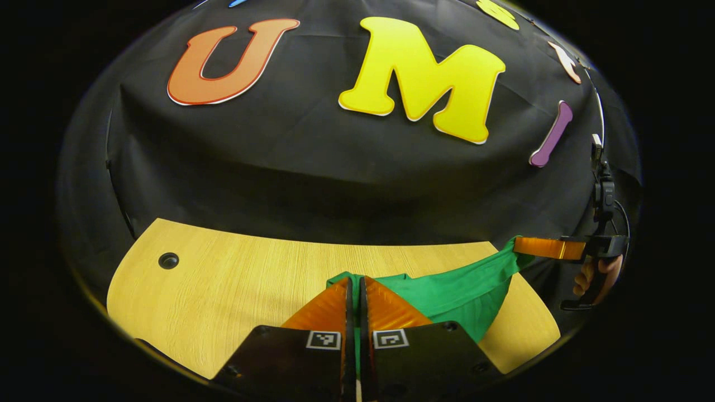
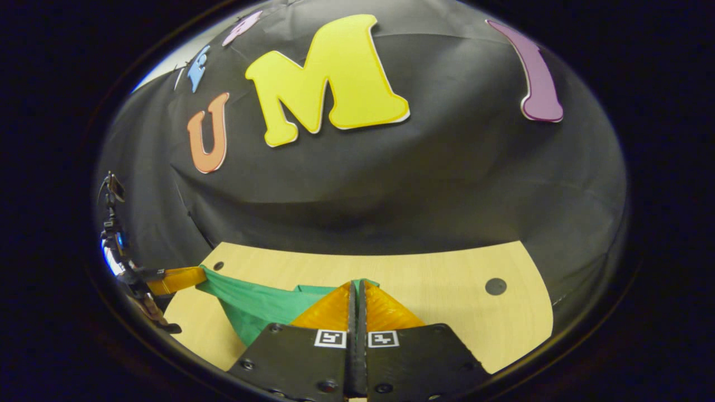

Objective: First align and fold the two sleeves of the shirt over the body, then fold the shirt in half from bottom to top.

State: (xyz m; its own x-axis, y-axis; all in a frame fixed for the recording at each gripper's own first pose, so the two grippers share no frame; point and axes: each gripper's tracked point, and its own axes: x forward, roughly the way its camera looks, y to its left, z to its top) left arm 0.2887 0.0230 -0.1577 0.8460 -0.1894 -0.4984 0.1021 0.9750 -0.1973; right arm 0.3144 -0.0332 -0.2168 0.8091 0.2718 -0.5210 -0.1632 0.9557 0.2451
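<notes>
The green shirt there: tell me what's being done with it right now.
A person is working the green shirt with a handheld gripper in each hand. The left gripper is shut on an edge of the cloth, and the right gripper is shut on another part, so the shirt hangs stretched between them, lifted above the wooden table. The person's hand shows on the right gripper's handle. How far the folding has got can't be told.
</notes>
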